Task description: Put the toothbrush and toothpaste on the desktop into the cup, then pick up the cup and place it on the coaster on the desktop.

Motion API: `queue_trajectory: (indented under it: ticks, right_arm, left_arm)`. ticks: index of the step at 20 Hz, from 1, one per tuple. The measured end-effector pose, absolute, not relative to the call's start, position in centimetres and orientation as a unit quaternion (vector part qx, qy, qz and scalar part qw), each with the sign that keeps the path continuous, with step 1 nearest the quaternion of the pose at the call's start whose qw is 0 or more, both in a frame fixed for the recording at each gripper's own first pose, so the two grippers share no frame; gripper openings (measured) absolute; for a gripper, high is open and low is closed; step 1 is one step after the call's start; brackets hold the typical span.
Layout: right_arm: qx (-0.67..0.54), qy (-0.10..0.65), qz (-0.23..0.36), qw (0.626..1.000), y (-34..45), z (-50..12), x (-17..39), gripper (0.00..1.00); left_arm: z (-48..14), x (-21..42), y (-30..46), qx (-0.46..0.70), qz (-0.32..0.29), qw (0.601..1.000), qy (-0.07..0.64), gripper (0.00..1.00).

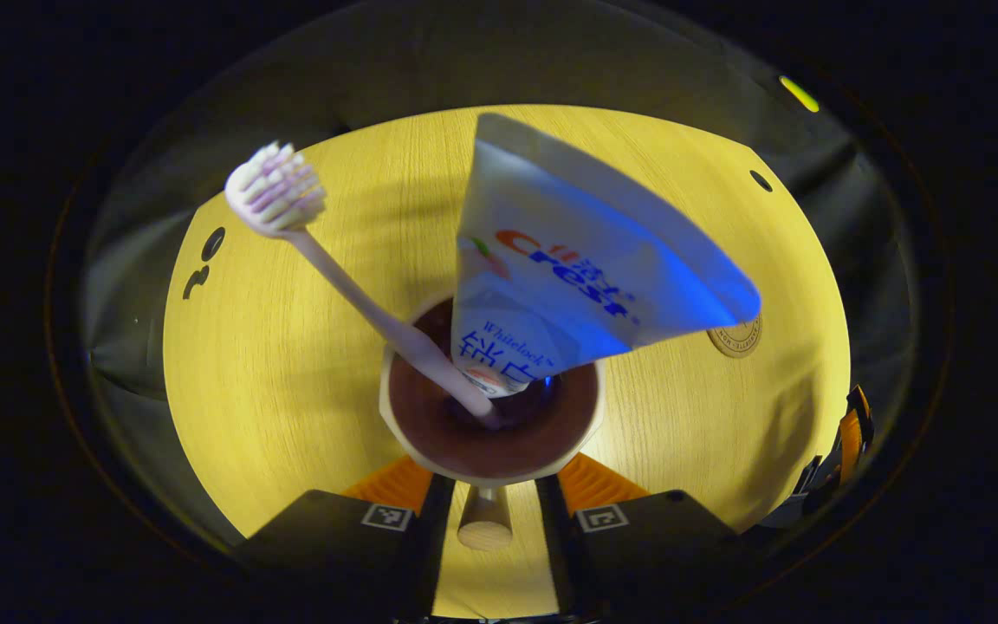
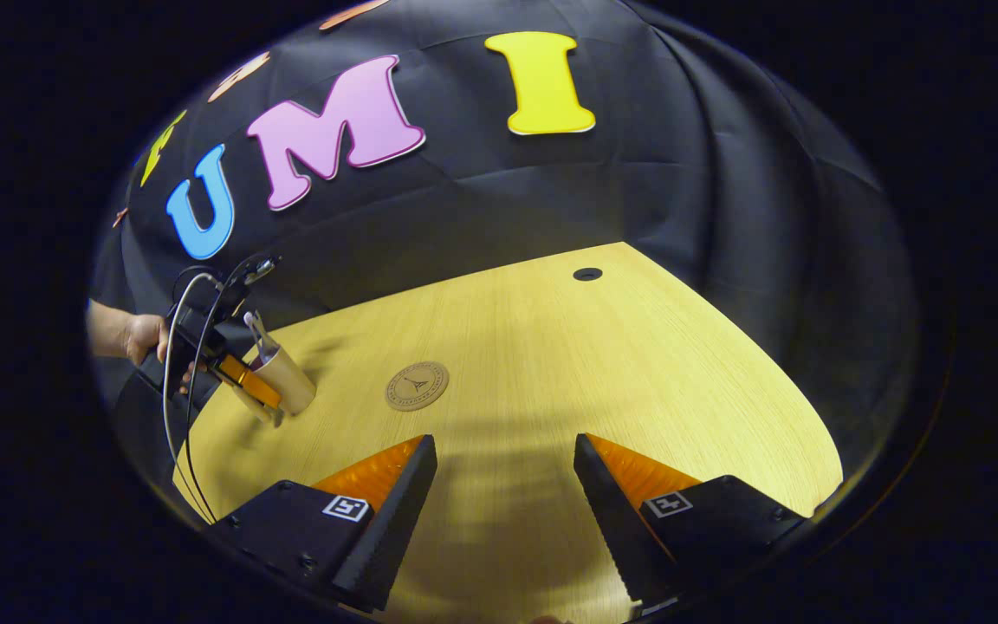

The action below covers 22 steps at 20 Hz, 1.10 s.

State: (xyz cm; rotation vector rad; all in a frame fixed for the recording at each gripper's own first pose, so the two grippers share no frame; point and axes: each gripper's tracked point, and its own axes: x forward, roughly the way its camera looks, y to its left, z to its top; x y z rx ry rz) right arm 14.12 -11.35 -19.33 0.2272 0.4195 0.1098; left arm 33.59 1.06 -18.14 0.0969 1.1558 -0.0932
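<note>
Cup [image 1: 493, 425], seemingly gripped by left gripper [image 1: 486, 503], hides coaster [image 1: 737, 336] partly; right gripper [image 2: 506, 511] wide open.

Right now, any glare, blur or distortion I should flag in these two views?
Left gripper view: tube looms large and warped, blue sheen on it, cup interior dark. Right gripper view: sharp, table edges bowed by the fisheye, soft shadows between the open fingers.

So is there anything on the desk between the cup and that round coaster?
No. In the right gripper view, only bare desk lies between the cup and the coaster.
</note>
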Motion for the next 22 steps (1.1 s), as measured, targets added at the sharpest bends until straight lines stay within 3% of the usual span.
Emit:
queue_trajectory:
  ticks: [2, 4, 5, 9, 10, 11, 13, 22]
  right_arm:
    - [0.126, 0.207, 0.041, 0.969, -12.6, -19.4, 14.5, 0.98]
    - [0.131, 0.199, 0.030, 0.971, -13.6, -19.1, 14.6, 0.98]
    - [0.131, 0.197, 0.025, 0.971, -14.2, -19.1, 14.7, 0.98]
    - [0.136, 0.197, 0.005, 0.971, -16.0, -18.8, 14.5, 0.98]
    - [0.135, 0.196, 0.002, 0.971, -16.3, -18.7, 14.2, 0.98]
    - [0.132, 0.195, 0.000, 0.972, -16.5, -18.6, 14.2, 0.98]
    - [0.129, 0.185, -0.004, 0.974, -17.0, -18.0, 14.1, 0.98]
    - [0.144, 0.170, -0.023, 0.975, -18.6, -18.0, 13.0, 0.99]
  left_arm:
    - [-18.2, 33.3, 1.0, 0.042, -0.039, 0.830, 0.555, 0.31]
    - [-18.3, 33.2, 0.9, 0.048, -0.039, 0.828, 0.557, 0.30]
    - [-18.3, 33.2, 0.7, 0.047, -0.038, 0.829, 0.556, 0.25]
    - [-18.1, 33.1, 0.0, 0.041, -0.039, 0.835, 0.547, 0.24]
    - [-18.0, 32.9, -0.3, 0.046, -0.044, 0.835, 0.546, 0.27]
    - [-17.8, 33.0, -0.4, 0.051, -0.046, 0.836, 0.544, 0.23]
    - [-17.1, 33.1, -1.3, 0.063, -0.056, 0.841, 0.534, 0.23]
    - [-14.1, 33.0, -9.8, 0.128, -0.146, 0.834, 0.517, 0.23]
